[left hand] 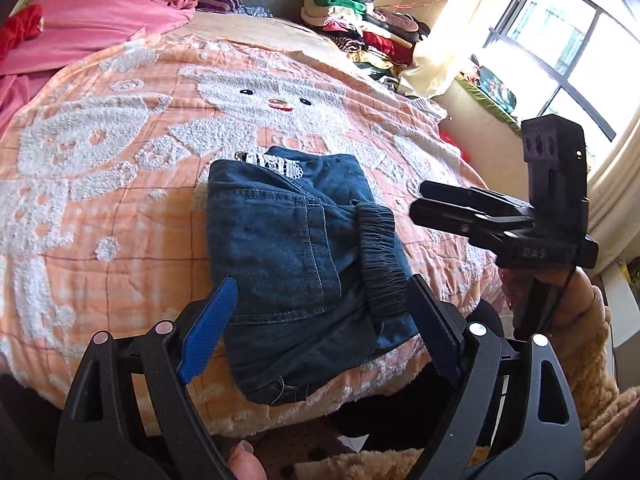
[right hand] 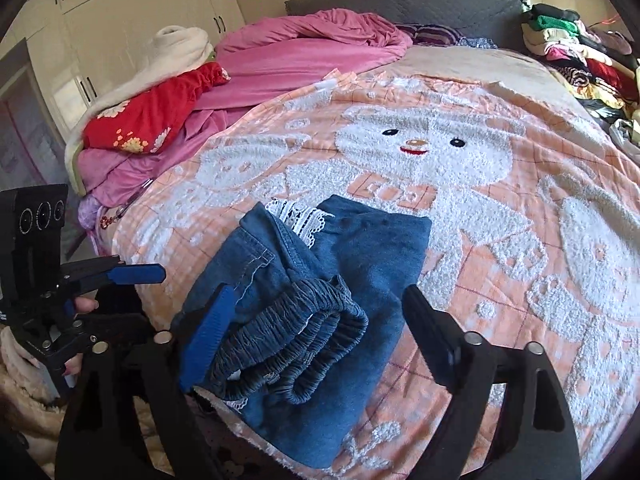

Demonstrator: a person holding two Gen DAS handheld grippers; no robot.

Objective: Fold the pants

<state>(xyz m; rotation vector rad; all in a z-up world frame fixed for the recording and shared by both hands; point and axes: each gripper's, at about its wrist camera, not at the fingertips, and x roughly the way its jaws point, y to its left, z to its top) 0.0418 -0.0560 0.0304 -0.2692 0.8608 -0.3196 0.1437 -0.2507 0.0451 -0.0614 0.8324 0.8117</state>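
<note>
Blue denim pants (left hand: 296, 248) lie folded into a compact bundle on the peach blanket (left hand: 120, 220) near the bed's front edge. The dark elastic waistband (right hand: 296, 344) lies on top at the near end, and white lace trim (right hand: 300, 216) shows at the far end. My left gripper (left hand: 323, 284) hovers over the bundle's near end, open, its pads clear of the cloth. My right gripper (right hand: 319, 291) is open above the waistband and grips nothing; in the left wrist view the right gripper (left hand: 418, 199) sits just right of the pants. At the bundle's left the left gripper (right hand: 140, 269) is seen from the side.
A pink quilt (right hand: 304, 48) and a red flowered garment (right hand: 152, 116) are heaped at the far left. A stack of folded clothes (left hand: 360, 28) stands at the far right by the grey headboard (right hand: 400, 4). A window (left hand: 560, 52) is on the right, white wardrobes (right hand: 120, 20) on the left.
</note>
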